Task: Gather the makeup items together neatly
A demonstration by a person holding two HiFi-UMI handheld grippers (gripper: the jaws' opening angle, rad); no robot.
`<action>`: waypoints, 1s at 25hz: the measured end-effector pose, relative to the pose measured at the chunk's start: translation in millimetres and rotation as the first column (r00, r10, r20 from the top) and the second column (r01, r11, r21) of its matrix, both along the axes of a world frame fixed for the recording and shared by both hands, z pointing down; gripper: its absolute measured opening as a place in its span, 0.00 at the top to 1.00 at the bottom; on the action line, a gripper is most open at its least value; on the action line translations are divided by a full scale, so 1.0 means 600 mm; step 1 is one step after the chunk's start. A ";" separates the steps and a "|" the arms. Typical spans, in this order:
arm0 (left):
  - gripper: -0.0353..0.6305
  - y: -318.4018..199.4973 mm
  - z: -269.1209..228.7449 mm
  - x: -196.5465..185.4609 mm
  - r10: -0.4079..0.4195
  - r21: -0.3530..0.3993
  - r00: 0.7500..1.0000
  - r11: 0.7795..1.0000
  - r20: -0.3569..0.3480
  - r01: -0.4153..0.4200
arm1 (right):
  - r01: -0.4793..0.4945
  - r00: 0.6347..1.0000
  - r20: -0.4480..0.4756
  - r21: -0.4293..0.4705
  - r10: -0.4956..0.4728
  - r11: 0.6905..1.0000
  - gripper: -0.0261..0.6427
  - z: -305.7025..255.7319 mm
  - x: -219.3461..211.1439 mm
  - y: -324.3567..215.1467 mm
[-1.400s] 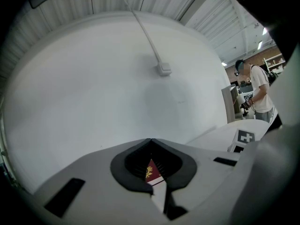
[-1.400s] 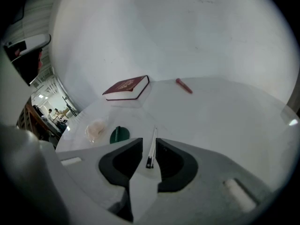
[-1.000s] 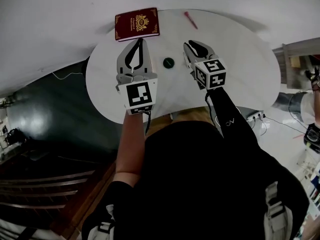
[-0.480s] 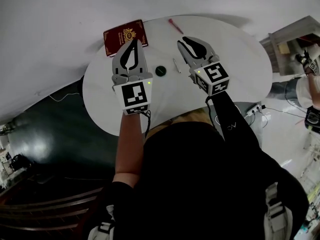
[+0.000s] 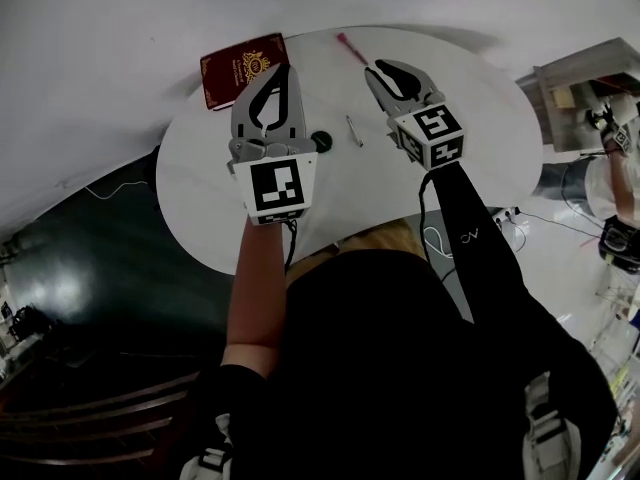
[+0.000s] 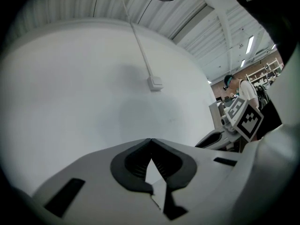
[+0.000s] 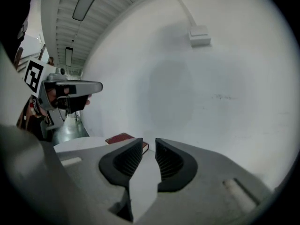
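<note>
Along the far rim of the round white table (image 5: 480, 118), close against a pale wall: one dark red booklet (image 5: 243, 68), closed, right at the far left edge, and one pink-red stick (image 5: 351, 48), thin, just short of the far edge. Nearer the middle, well clear of every edge: one dark round piece (image 5: 321, 140), small, whether pot or lid impossible to tell, and just to its right one pale stick (image 5: 354, 130), short, not touching it. Wide bare tabletop to the right and along the near side; dark floor beyond the left rim. Over the middle, two claws side by side and apart. First, left gripper (image 5: 286, 68): tips pressed together, nothing between them, from the head view hanging between booklet and dark round piece. Then right gripper (image 5: 383, 68): jaws parted by a narrow gap, nothing in it, above the table between pink-red stick and pale stick.
</note>
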State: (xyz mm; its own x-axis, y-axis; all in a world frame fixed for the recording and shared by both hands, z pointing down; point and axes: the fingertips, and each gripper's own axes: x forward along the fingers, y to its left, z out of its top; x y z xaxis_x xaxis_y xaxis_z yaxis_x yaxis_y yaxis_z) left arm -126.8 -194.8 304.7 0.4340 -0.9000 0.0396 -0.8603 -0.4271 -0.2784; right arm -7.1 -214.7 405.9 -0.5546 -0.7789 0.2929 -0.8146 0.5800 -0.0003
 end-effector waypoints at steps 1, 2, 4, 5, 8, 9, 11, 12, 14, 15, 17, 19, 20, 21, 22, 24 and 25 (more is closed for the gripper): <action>0.93 0.000 -0.003 0.000 -0.002 0.018 1.000 1.000 0.014 0.002 | 0.015 1.000 -0.010 -0.027 -0.015 1.000 0.86 0.014 0.001 -0.012; 0.93 -0.001 -0.006 0.000 -0.006 0.036 1.000 0.999 0.029 0.005 | 0.032 0.999 -0.029 -0.058 -0.034 0.998 0.86 0.032 0.003 -0.025; 0.93 -0.004 -0.007 -0.003 -0.028 0.048 0.999 0.998 0.036 0.027 | 0.066 0.993 -0.090 -0.122 -0.077 0.990 0.86 0.080 0.011 -0.061; 0.93 -0.005 -0.006 -0.005 -0.043 0.047 0.999 0.998 0.018 0.043 | 0.079 0.988 -0.121 -0.150 -0.097 0.986 0.85 0.103 0.014 -0.081; 0.93 -0.007 0.002 -0.011 -0.067 0.023 0.998 0.997 -0.015 0.067 | 0.098 0.969 -0.202 -0.221 -0.144 0.970 0.84 0.168 0.017 -0.137; 0.93 -0.010 0.009 -0.012 -0.068 0.016 0.998 0.998 0.015 0.068 | 0.100 0.961 -0.228 -0.245 -0.158 0.964 0.84 0.192 0.017 -0.154; 0.93 -0.016 0.023 -0.018 -0.089 -0.012 0.996 0.996 0.018 0.089 | 0.097 0.948 -0.261 -0.301 -0.180 0.949 0.84 0.238 0.017 -0.184; 0.93 -0.019 0.027 -0.023 -0.111 -0.034 0.993 0.993 -0.033 0.110 | 0.092 0.944 -0.270 -0.330 -0.187 0.939 0.84 0.258 0.017 -0.196; 0.93 -0.023 0.029 -0.036 -0.158 -0.074 0.978 0.986 -0.134 0.149 | 0.080 0.938 -0.284 -0.378 -0.198 0.922 0.84 0.291 0.017 -0.217; 0.93 -0.025 0.030 -0.042 -0.173 -0.082 0.974 0.983 -0.144 0.162 | 0.074 0.937 -0.287 -0.395 -0.199 0.916 0.84 0.303 0.019 -0.226; 0.93 -0.028 0.036 -0.053 -0.189 -0.084 0.975 0.980 -0.116 0.180 | 0.055 0.941 -0.281 -0.425 -0.189 0.904 0.84 0.324 0.025 -0.243; 0.93 -0.028 0.044 -0.065 -0.216 -0.097 0.969 0.974 -0.117 0.205 | 0.018 0.946 -0.279 -0.463 -0.165 0.886 0.84 0.348 0.034 -0.255; 0.93 -0.026 0.048 -0.071 -0.232 -0.107 0.964 0.970 -0.127 0.219 | -0.003 0.947 -0.283 -0.485 -0.154 0.874 0.84 0.362 0.039 -0.257; 0.93 -0.024 0.052 -0.077 -0.243 -0.113 0.961 0.967 -0.128 0.229 | -0.017 0.946 -0.287 -0.506 -0.149 0.862 0.84 0.375 0.043 -0.258; 0.93 -0.023 0.055 -0.080 -0.245 -0.113 0.963 0.966 -0.112 0.233 | -0.023 0.945 -0.290 -0.518 -0.150 0.855 0.84 0.384 0.045 -0.258; 0.93 -0.021 0.064 -0.080 -0.226 -0.103 0.974 0.970 -0.031 0.221 | -0.011 0.941 -0.298 -0.505 -0.162 0.863 0.84 0.391 0.047 -0.259; 0.93 -0.020 0.069 -0.079 -0.216 -0.101 0.976 0.971 0.004 0.215 | 0.004 0.936 -0.305 -0.494 -0.178 0.869 0.88 0.392 0.046 -0.257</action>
State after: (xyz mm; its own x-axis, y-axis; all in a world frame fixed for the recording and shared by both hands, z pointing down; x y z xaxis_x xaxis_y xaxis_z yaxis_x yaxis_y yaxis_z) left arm -174.2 -206.9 345.9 0.2308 -0.9640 0.1320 -0.9370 -0.2567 -0.2368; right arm 20.2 -368.8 641.3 -0.4190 -0.4434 0.7924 -0.7600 0.6488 -0.0388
